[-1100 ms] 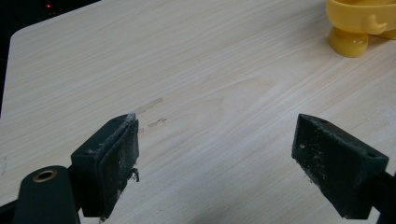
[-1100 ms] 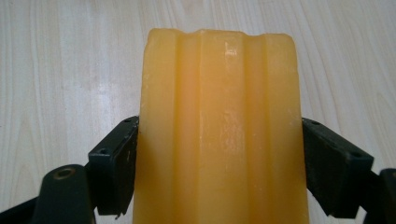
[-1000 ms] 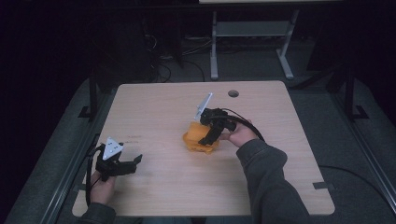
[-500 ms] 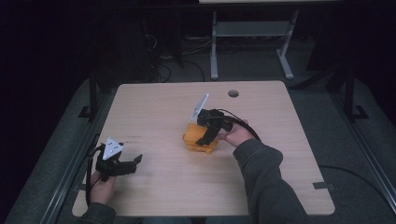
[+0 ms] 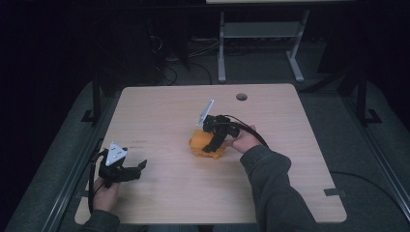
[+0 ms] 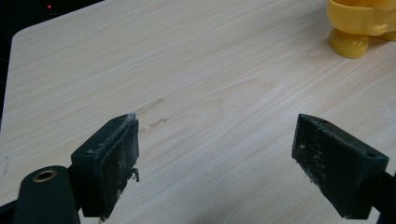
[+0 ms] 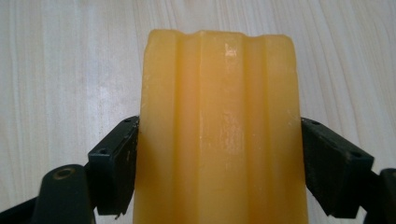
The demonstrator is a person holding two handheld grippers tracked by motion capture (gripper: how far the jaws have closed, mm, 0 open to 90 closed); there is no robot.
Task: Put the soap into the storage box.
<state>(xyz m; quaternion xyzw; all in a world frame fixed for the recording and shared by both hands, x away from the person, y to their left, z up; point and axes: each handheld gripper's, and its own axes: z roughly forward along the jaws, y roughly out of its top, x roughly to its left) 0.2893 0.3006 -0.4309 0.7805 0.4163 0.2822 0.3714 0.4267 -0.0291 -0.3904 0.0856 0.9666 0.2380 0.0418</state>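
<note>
Gripping the yellow block (image 7: 219, 130) near the middle of the table (image 5: 159, 111), with very little changed over the last second.

Both jaws of the right claw (image 5: 209, 146) press flat against the block's two sides, clamped on it; against the earlier frames the hand has only shifted slightly, so my guess is the grasp is settling before a lift. The left claw (image 6: 229, 158) hangs wide apart and empty over bare wood at the near left edge, unmoved. Glossy, waxy orange-yellow plastic, the block has shallow ridges running lengthwise and a rounded foot seen from the left claw's camera.
</note>
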